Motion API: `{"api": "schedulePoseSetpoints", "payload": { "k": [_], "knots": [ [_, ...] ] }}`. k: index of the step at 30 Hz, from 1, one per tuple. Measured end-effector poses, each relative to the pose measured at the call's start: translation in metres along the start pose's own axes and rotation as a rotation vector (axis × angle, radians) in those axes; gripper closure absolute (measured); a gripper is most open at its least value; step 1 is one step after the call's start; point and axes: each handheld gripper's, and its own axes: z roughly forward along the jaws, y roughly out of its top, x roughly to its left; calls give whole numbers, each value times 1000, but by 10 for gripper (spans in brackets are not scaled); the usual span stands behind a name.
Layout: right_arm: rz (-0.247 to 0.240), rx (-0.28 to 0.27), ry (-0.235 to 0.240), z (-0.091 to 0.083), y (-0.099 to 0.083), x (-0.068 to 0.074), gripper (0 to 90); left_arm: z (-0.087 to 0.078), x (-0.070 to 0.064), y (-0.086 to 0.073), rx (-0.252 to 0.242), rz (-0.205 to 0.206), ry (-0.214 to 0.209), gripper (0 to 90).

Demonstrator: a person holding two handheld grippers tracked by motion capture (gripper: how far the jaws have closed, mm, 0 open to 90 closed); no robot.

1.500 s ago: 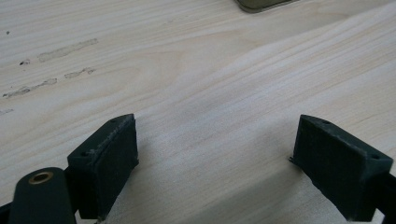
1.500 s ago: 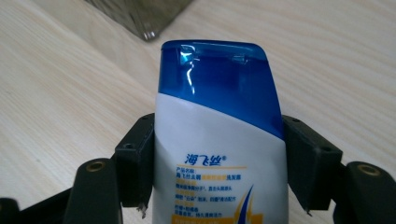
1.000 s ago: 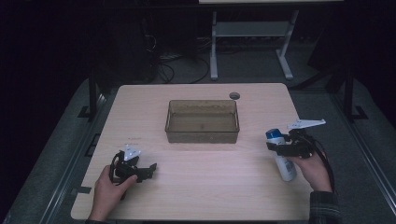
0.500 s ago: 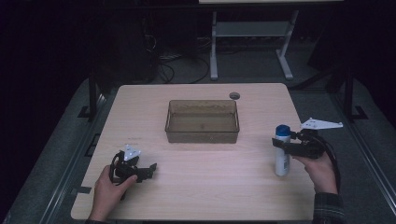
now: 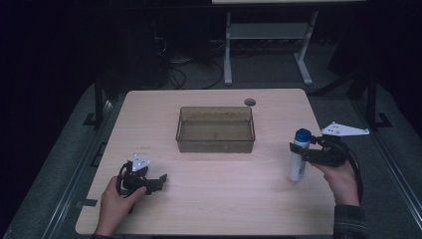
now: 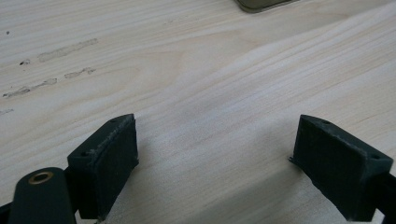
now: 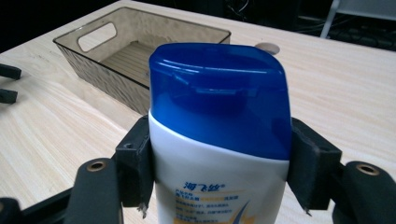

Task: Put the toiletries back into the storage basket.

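- Over the last second I am watching the bottle (image 5: 298, 156) go from lying tilted in my right gripper (image 5: 304, 152) to standing upright on the table (image 5: 224, 199), near its right edge and well apart from the bin (image 5: 215, 129).
- I am reading that as the bottle now being squared up for a carry; judging by the layout, the bin looks like the place it is heading, though nothing is in it yet.
- My right gripper is clamping the bottle just below its blue cap (image 7: 219, 93), jaws closed against both sides of the white body.
- My left gripper (image 5: 149, 180) is staying where it was a second ago, resting low at the near left of the table, jaws spread wide with nothing between them.
- The right gripper view is giving me what the high view cannot: the pads pressed flat on the bottle (image 7: 219, 177), its printed label, and the bin (image 7: 140, 60) with a handle slot beyond it.
- The left gripper view is showing bare wood grain (image 6: 210, 93) between the open jaws and a corner of the bin (image 6: 261, 4) at the top edge.
- The high view alone is telling me how far the bottle stands from the bin.
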Motion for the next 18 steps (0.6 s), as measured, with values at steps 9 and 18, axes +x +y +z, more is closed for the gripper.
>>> {"api": "schedulePoseSetpoints", "payload": {
  "k": [9, 18],
  "knots": [
    [-15, -9, -2, 2, 12, 8, 344, 0, 0, 0, -3, -3, 0, 124],
    [-20, -60, 15, 2, 26, 13, 345, 0, 0, 0, -2, -2, 0, 124]
  ]
}}
